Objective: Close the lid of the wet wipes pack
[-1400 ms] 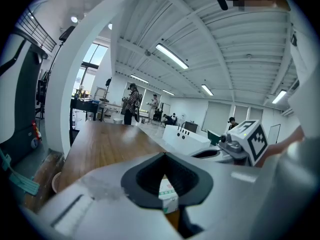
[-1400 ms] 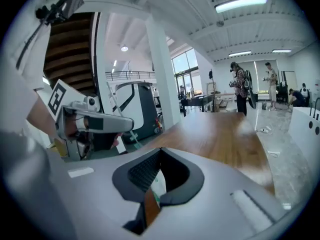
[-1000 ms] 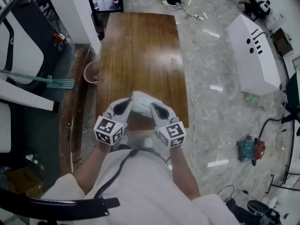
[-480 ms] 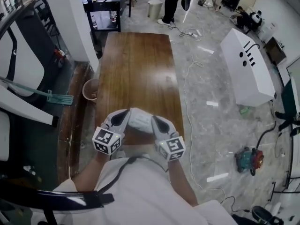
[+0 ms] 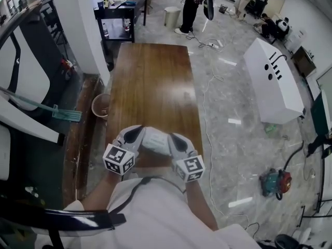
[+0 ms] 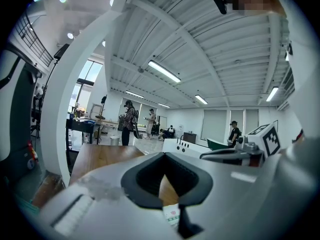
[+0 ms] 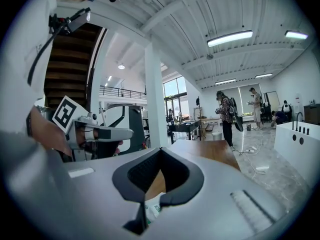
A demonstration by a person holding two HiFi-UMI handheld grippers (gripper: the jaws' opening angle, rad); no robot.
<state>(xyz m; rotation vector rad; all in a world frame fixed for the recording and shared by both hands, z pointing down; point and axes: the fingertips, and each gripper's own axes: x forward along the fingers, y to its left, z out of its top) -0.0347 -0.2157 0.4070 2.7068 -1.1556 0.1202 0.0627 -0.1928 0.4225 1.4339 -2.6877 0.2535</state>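
Both left gripper (image 5: 138,133) and right gripper (image 5: 174,141) are pinching the white plastic wipes pack (image 5: 155,140) above the brown wooden table's (image 5: 150,82) near edge.

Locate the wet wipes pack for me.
In the head view the wet wipes pack sits low and central, pinched between the left hand-held gripper and the right hand-held gripper, over the near end of the wooden table.
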